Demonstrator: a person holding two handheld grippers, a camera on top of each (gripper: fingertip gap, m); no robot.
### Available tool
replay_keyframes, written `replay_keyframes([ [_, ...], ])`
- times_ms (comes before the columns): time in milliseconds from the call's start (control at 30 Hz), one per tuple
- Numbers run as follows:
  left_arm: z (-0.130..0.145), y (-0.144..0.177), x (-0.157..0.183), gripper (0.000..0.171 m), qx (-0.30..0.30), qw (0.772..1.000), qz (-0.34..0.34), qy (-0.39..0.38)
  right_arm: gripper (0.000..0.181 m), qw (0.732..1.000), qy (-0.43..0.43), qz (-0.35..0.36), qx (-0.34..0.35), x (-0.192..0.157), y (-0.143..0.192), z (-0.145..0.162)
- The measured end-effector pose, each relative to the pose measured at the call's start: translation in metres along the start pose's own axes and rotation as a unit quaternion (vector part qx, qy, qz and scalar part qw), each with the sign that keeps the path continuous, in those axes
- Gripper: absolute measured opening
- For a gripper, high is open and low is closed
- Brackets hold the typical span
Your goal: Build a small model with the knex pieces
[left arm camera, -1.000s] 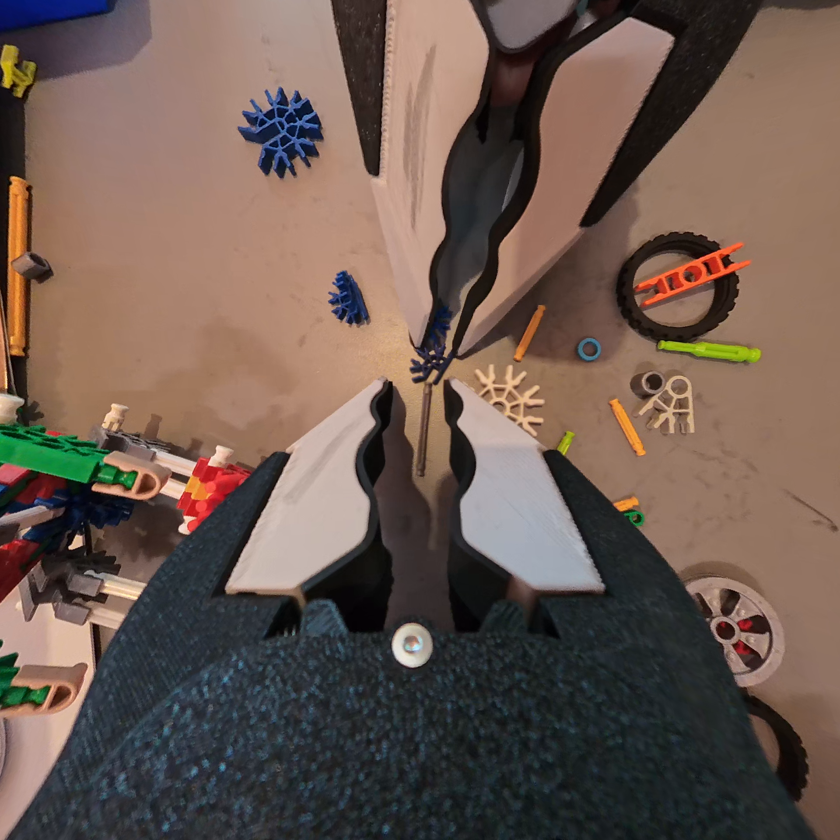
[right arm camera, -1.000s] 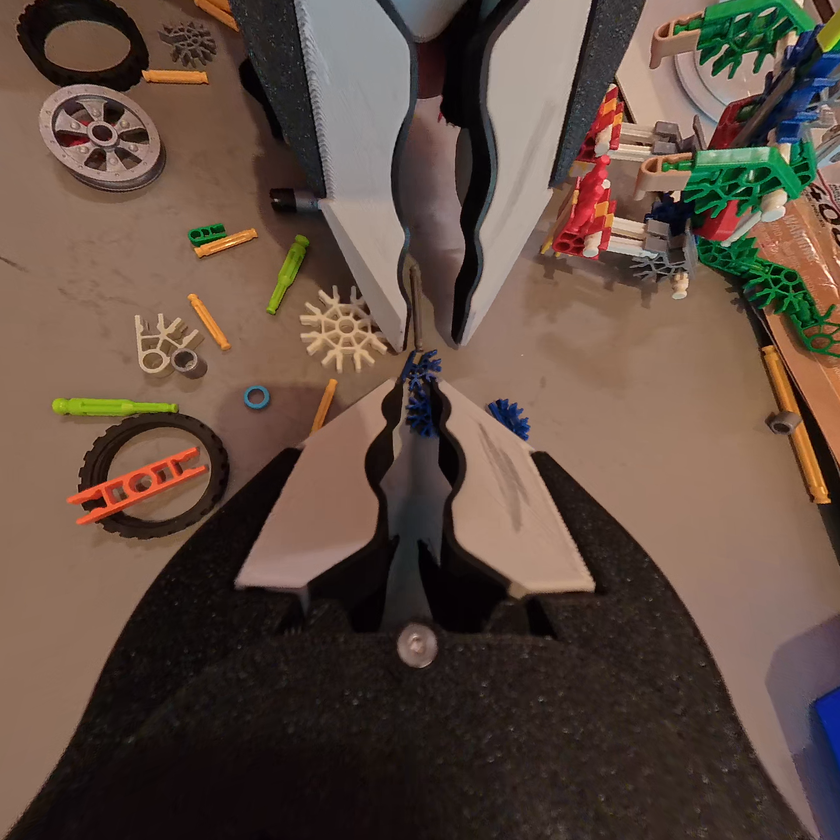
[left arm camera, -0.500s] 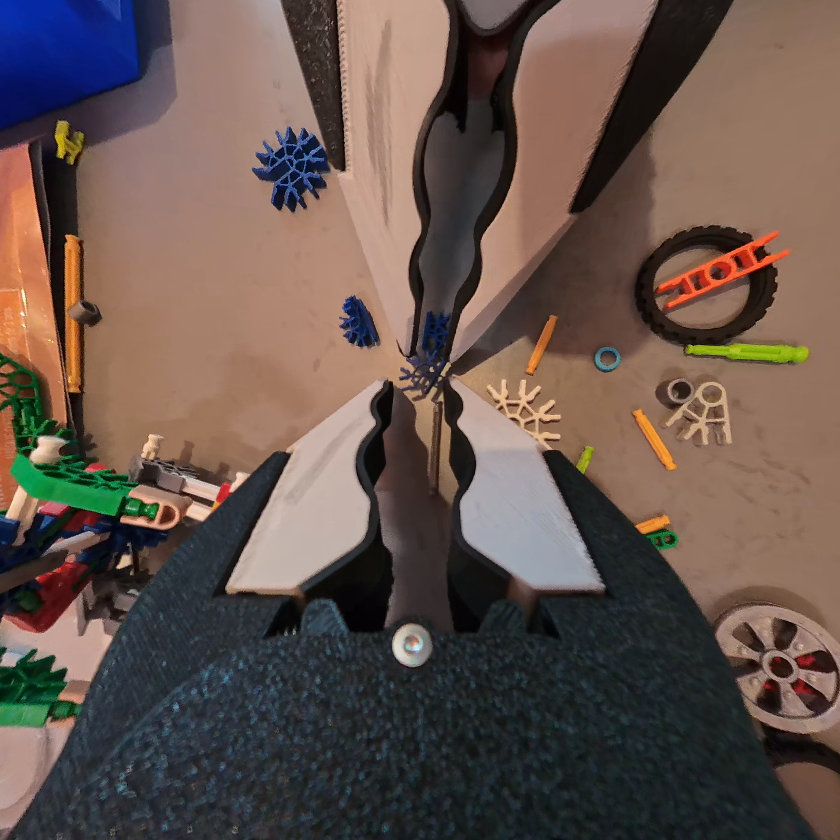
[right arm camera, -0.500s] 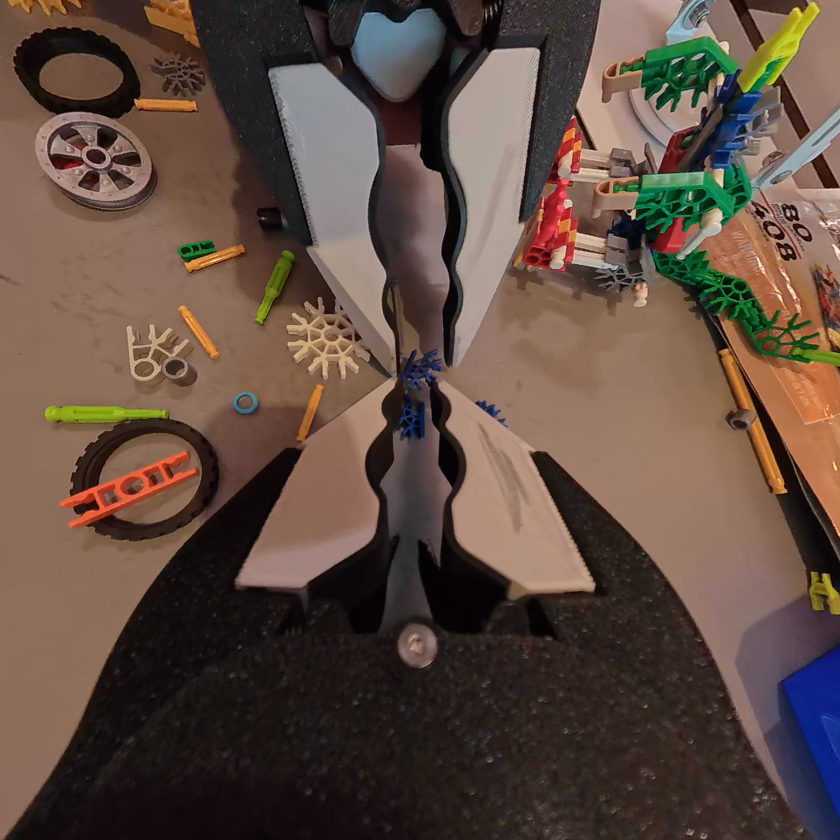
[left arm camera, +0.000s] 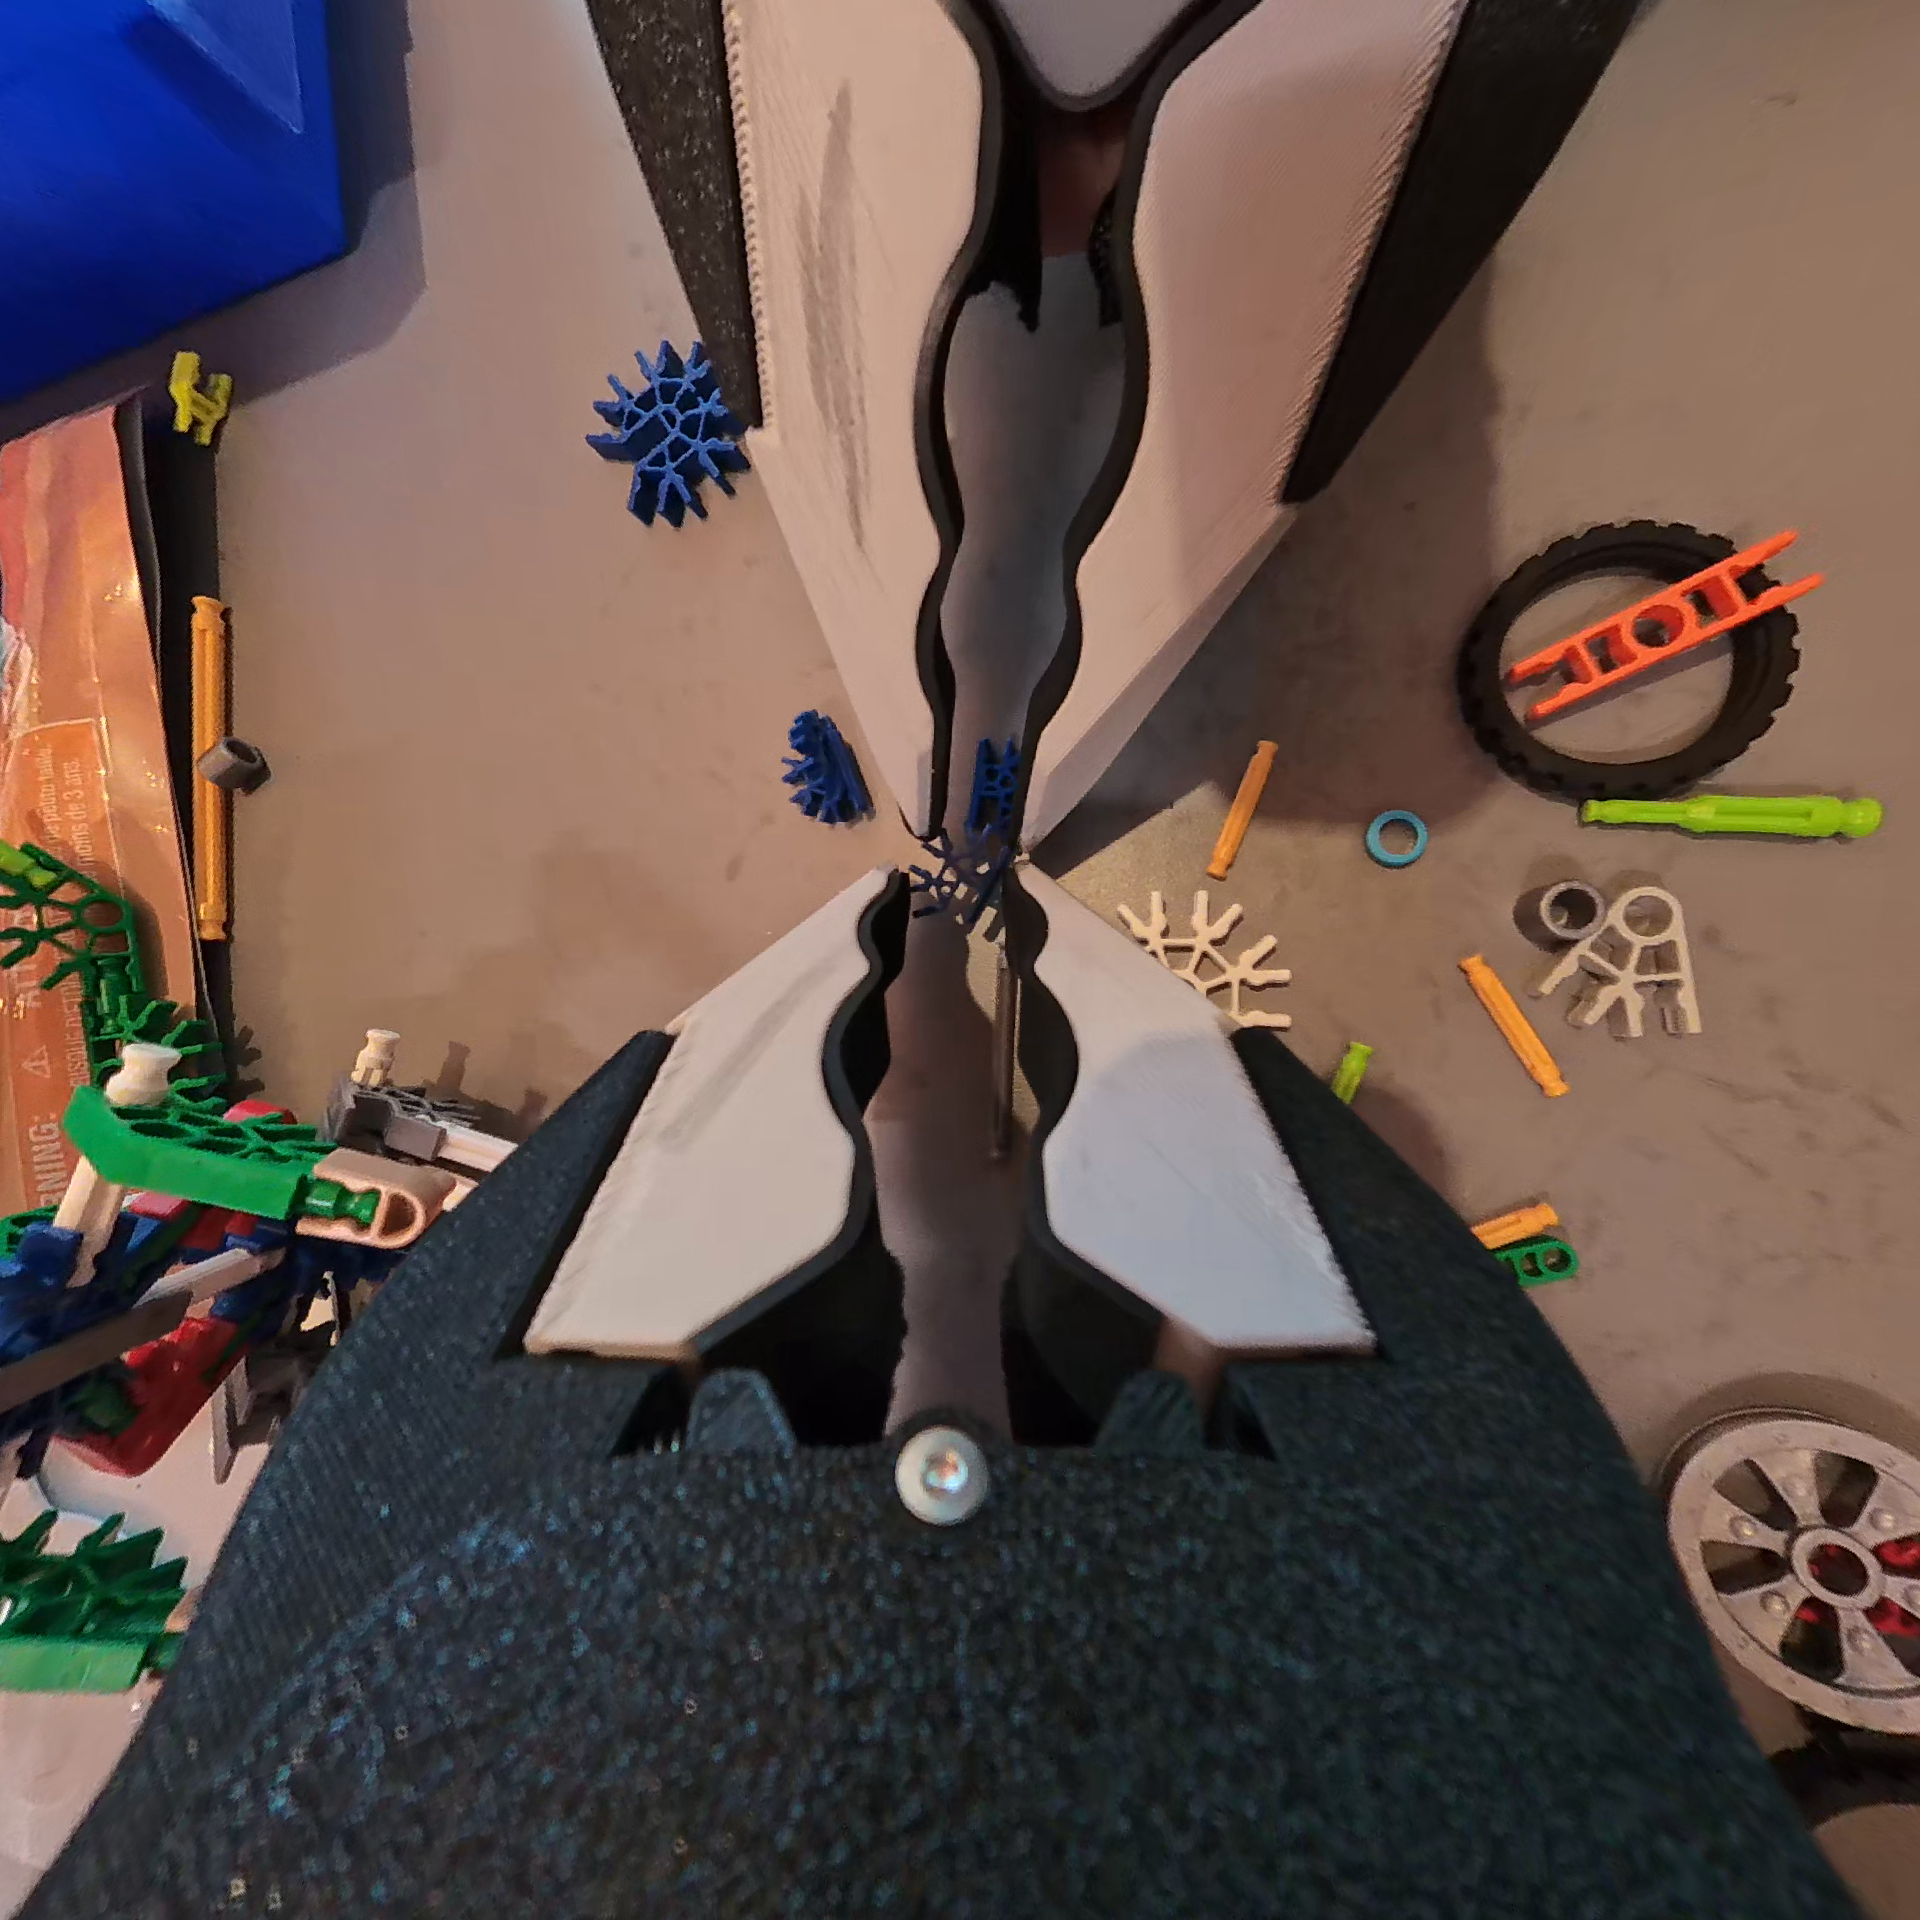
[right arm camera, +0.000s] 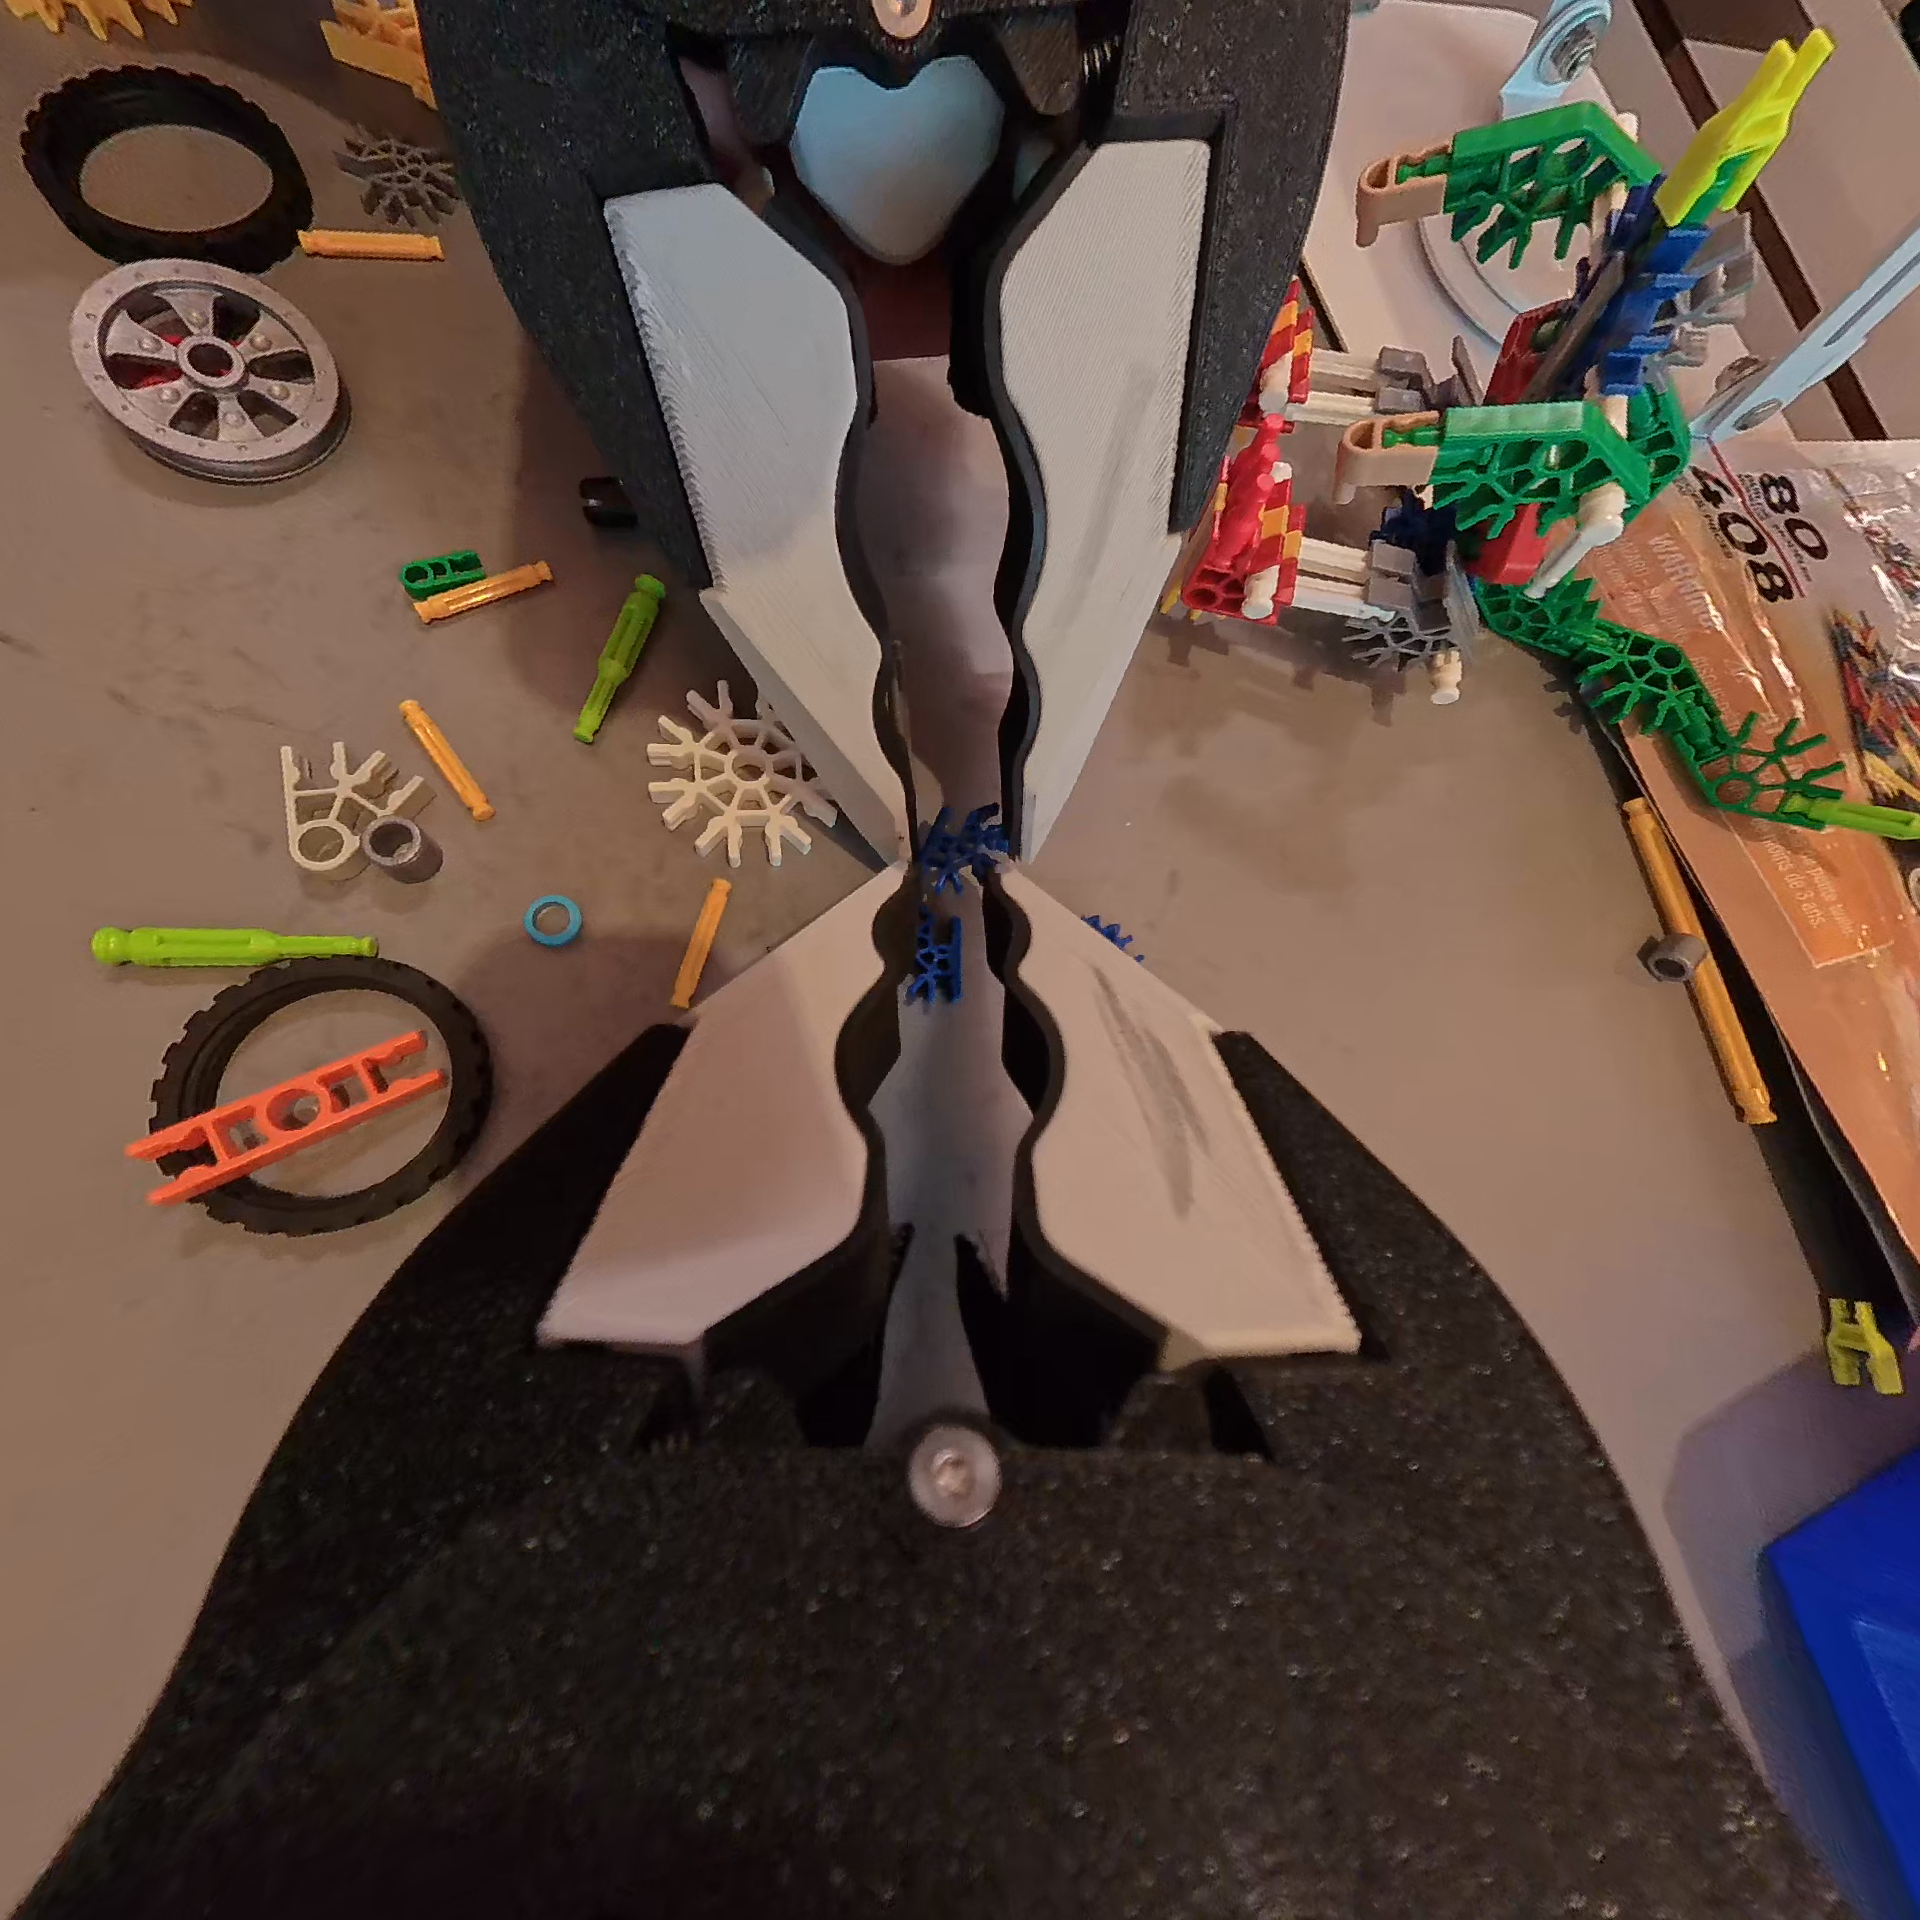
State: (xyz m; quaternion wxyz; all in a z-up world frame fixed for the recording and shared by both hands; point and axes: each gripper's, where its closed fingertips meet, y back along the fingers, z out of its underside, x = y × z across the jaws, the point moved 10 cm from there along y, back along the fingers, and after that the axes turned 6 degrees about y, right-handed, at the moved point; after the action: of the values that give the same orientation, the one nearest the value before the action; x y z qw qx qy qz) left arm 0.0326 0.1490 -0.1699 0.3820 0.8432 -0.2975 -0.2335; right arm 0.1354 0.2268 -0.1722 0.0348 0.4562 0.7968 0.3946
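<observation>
- My left gripper (left arm camera: 953, 894) is drawn nearly together. Its tips pinch a dark blue snowflake connector (left arm camera: 956, 873).
- A thin grey rod (left arm camera: 1003, 1060) runs back from that connector along the inner edge of one left finger. I cannot tell whether the finger presses on the rod itself.
- My right gripper (right arm camera: 943, 883) points straight at the left one, tip to tip, just above the bench (left arm camera: 468, 727). Its jaws are also narrowed, and they pinch a brighter blue connector (right arm camera: 935, 956) a little way behind the tips.
- The two blue connectors touch or nearly touch where the four fingertips meet. I cannot tell whether they are joined.
- A white snowflake connector (left arm camera: 1210, 961) lies flat on the bench just beside the meeting point. A short orange rod (left arm camera: 1242, 810) lies near it.
- On the other side of the fingertips lie a small blue half connector (left arm camera: 826, 769) and, further off, a full blue snowflake connector (left arm camera: 670, 447).
- Well apart, a black tyre (left arm camera: 1496, 727) lies flat with an orange ladder-shaped piece (left arm camera: 1662, 634) resting across it. A lime green rod (left arm camera: 1730, 814) and a small blue ring (left arm camera: 1394, 837) lie next to the tyre.
- A silver spoked wheel hub (left arm camera: 1818, 1558) sits near the edge of the left wrist view.
- A built model (right arm camera: 1538, 478) of green, red, white and blue pieces stands at the side of the bench, partly on an orange printed bag (right arm camera: 1745, 727).
- A blue box (left arm camera: 156, 156) fills one corner of the left wrist view.
</observation>
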Motion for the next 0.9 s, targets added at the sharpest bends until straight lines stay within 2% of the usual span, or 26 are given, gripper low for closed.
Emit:
replay_keyframes([
  [467, -0.002, 0.005, -0.001, 0.015, 0.011, 1.0, -0.009, -0.004, 0.009, 1.0, -0.009, 0.004, 0.007, 0.003, 0.002, 0.001],
  [500, -0.003, 0.005, -0.002, 0.01, 0.014, 1.0, -0.011, -0.003, 0.0, 1.0, -0.008, 0.004, 0.004, 0.003, 0.002, 0.002],
  [900, -0.005, 0.012, -0.004, 0.001, 0.026, 0.999, -0.021, -0.006, 0.002, 1.0, -0.02, 0.003, 0.01, 0.006, 0.004, 0.004],
])
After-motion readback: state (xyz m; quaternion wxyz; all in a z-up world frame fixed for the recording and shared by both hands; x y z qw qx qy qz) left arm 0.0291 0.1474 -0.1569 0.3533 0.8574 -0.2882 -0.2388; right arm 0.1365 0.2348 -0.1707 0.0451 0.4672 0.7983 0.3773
